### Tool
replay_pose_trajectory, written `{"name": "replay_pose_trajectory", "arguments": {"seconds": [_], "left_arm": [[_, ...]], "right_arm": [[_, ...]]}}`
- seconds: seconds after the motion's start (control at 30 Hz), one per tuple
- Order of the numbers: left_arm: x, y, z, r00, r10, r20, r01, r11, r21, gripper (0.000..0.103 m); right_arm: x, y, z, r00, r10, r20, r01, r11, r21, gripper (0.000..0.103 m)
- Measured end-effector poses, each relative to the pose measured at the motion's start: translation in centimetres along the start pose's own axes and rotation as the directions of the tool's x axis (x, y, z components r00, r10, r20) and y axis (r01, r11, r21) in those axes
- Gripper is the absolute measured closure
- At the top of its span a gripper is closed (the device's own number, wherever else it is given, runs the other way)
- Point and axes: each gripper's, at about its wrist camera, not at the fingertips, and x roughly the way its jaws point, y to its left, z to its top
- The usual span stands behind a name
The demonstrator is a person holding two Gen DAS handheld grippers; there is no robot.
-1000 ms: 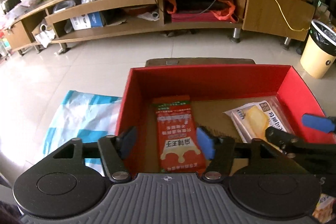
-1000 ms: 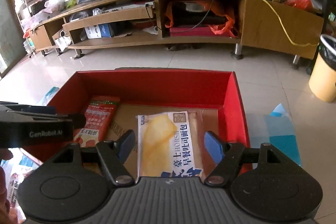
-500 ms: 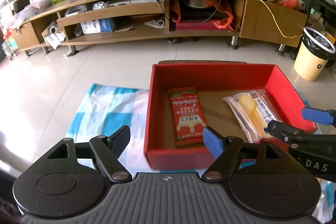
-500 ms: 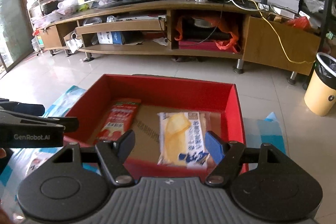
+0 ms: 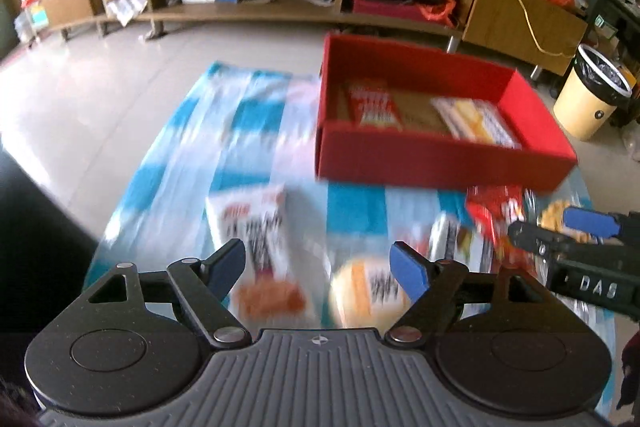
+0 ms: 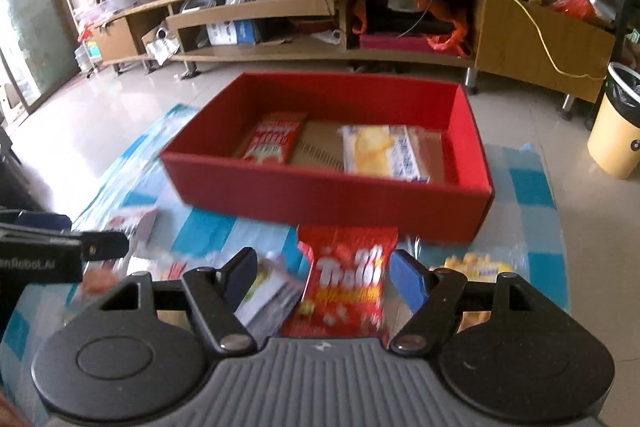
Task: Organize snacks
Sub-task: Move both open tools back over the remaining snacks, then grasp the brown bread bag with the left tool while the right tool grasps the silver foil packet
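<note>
From the left wrist, the left gripper [image 5: 318, 265] hangs over a blue-and-white checked sheet [image 5: 256, 115] spread on the floor, its fingers opening with nothing between them. Below them lie a blurred white snack packet [image 5: 256, 227] and a round orange-and-white snack [image 5: 370, 291]. Up and to the right sits the red box [image 5: 436, 159], holding a red packet [image 5: 374, 105] and a yellow-and-white bread packet [image 5: 474, 121]. The right gripper's blue finger [image 5: 588, 221] pokes in from the right edge.

From the right wrist, the right gripper [image 6: 324, 277] has its fingers apart, empty, above a red Trolli-style bag [image 6: 348, 283] lying on the sheet just in front of the red box [image 6: 332, 191]. Inside the box, the red packet [image 6: 276, 139] lies left, the bread packet [image 6: 384, 153] right.
</note>
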Motion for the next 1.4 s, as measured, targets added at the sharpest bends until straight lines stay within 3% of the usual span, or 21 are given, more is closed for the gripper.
{"name": "replay_pose_trajectory", "arguments": {"seconds": [0.23, 0.57, 0.87, 1.0, 1.07, 1.3, 1.4], "left_arm": [[-0.9, 1.1, -4.2, 0.997, -0.004, -0.074, 0.0, 0.998, -0.057, 0.017], [-0.1, 0.3, -6.8, 0.992, 0.024, -0.128, -0.036, 0.995, -0.091, 0.016], [2.0, -1.3, -8.0, 0.984, 0.042, -0.175, -0.055, 0.996, -0.073, 0.017], [2.2, -1.5, -8.3, 0.982, 0.059, -0.182, -0.071, 0.996, -0.058, 0.034], [1.9, -1.4, -8.3, 0.983, 0.033, -0.18, -0.045, 0.997, -0.064, 0.043], [1.4, -1.7, -8.4, 0.982, -0.016, -0.188, 0.005, 0.998, -0.059, 0.049], [0.9, -1.7, -8.3, 0.984, -0.037, -0.173, 0.029, 0.998, -0.052, 0.049]], "right_arm": [[-2.1, -0.1, -2.5, 1.0, 0.015, -0.016, -0.014, 1.0, 0.022, 0.033], [-4.8, -0.8, -5.6, 0.999, 0.016, -0.044, -0.013, 0.997, 0.075, 0.033], [-7.7, -7.3, -7.2, 0.994, -0.105, -0.03, 0.109, 0.969, 0.221, 0.033], [-7.4, -9.8, -7.7, 0.988, -0.145, -0.06, 0.156, 0.949, 0.276, 0.033], [-6.8, -10.1, -7.8, 0.987, -0.146, -0.074, 0.16, 0.95, 0.269, 0.033], [-4.1, -10.4, -6.6, 0.991, -0.096, -0.096, 0.122, 0.944, 0.307, 0.033], [-3.4, -9.0, -5.8, 0.992, -0.086, -0.098, 0.104, 0.975, 0.198, 0.033]]}}
